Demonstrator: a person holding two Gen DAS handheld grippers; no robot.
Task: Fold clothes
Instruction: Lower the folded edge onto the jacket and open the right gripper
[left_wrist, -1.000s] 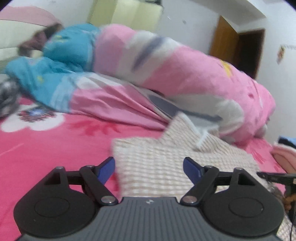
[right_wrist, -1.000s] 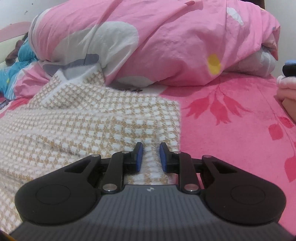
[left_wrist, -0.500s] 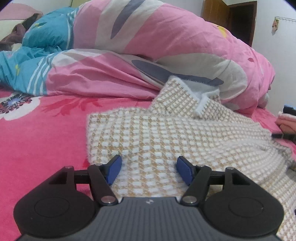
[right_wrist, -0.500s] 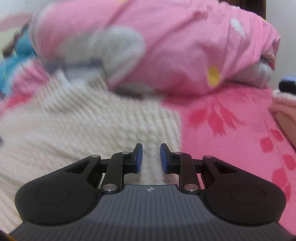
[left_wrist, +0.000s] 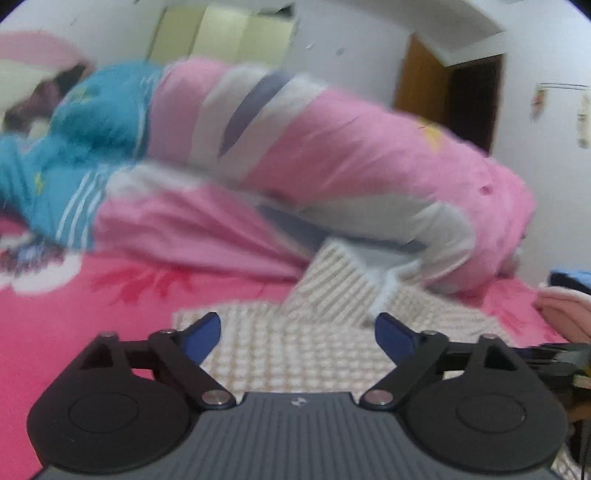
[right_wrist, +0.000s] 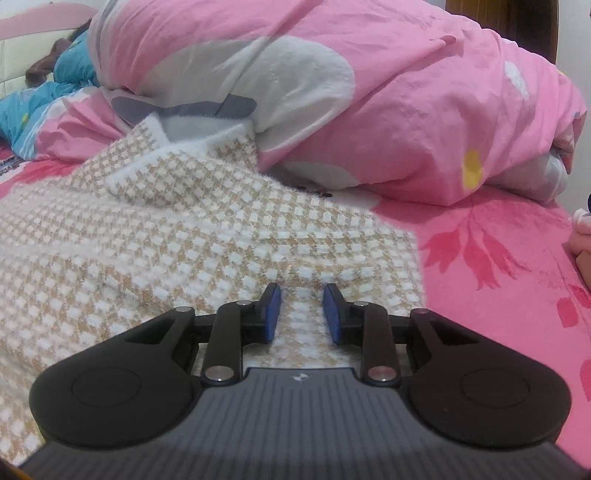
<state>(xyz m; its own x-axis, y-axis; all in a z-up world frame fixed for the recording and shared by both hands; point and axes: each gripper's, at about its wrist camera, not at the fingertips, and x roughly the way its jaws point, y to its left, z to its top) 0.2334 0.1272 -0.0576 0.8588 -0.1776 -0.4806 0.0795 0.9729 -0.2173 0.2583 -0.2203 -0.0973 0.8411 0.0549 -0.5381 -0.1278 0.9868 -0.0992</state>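
One tan-and-white checked sweater (right_wrist: 207, 236), spread on one pink floral bedsheet (right_wrist: 491, 258). One rolled pink duvet (right_wrist: 388, 92) at 12 o'clock. One blue garment (left_wrist: 92, 122) at 10 o'clock. One brown door (left_wrist: 421, 77) at 1 o'clock. Two grippers: left gripper (left_wrist: 297, 334), right gripper (right_wrist: 301, 314).

The right gripper (right_wrist: 301, 312) hung over the checked sweater (right_wrist: 166, 236) on the pink bed sheet (right_wrist: 498, 266); its jaws had just been opening, a fabric ridge between them. A pink quilt (right_wrist: 388, 92) lay behind.
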